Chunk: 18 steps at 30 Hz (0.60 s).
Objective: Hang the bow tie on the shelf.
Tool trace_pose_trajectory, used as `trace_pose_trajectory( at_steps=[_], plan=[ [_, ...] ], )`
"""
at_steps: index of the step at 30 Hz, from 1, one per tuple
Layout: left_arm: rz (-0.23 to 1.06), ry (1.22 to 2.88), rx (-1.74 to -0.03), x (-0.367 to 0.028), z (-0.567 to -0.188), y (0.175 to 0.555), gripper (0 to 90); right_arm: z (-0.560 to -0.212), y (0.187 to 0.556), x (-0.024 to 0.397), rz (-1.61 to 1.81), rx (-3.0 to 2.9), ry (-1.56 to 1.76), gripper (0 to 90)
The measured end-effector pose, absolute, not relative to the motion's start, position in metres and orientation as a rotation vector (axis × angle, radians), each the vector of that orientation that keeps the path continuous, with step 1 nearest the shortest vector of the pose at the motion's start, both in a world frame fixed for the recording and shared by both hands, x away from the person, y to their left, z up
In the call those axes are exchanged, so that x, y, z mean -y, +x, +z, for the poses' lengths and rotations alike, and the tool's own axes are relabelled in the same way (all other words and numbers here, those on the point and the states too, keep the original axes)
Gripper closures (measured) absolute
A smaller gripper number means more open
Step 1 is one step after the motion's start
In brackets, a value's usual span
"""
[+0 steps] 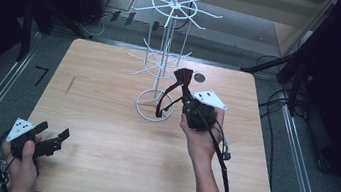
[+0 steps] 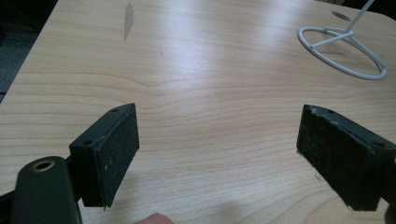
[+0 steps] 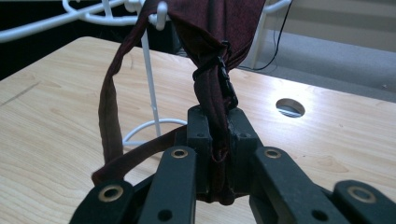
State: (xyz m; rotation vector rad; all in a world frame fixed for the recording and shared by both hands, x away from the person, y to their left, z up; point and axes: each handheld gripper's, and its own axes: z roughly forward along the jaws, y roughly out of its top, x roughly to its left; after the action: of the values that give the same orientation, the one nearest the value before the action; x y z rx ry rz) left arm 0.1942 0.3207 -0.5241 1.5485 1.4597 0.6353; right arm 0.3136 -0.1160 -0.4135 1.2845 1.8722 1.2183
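Observation:
A dark red bow tie (image 1: 181, 77) with a long strap (image 3: 108, 116) hangs from my right gripper (image 1: 189, 100), which is shut on the fabric at the knot (image 3: 217, 88). It is held above the table right beside the white wire rack (image 1: 163, 62), near a hook on its lower tier (image 3: 159, 11). The strap loops down toward the rack's round base (image 1: 155, 105). My left gripper (image 1: 53, 141) rests at the table's near left corner, open, with nothing between its pads (image 2: 116, 149).
The light wooden table (image 1: 103, 132) has a dark streak (image 2: 128, 18) at the left and a round cable hole (image 3: 290, 107) at the back. The rack's base ring (image 2: 343, 53) lies ahead of the left gripper. Black stands and cables surround the table.

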Motion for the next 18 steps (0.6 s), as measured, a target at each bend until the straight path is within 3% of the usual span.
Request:
trace_pose_trajectory(
  at_steps=[18],
  plan=[
    [0.634, 1.549, -1.462, -0.321, -0.524, 0.194, 13.8, -0.446, 0.32, 0.119, 1.224, -1.918, 1.358, 76.1]
  ],
)
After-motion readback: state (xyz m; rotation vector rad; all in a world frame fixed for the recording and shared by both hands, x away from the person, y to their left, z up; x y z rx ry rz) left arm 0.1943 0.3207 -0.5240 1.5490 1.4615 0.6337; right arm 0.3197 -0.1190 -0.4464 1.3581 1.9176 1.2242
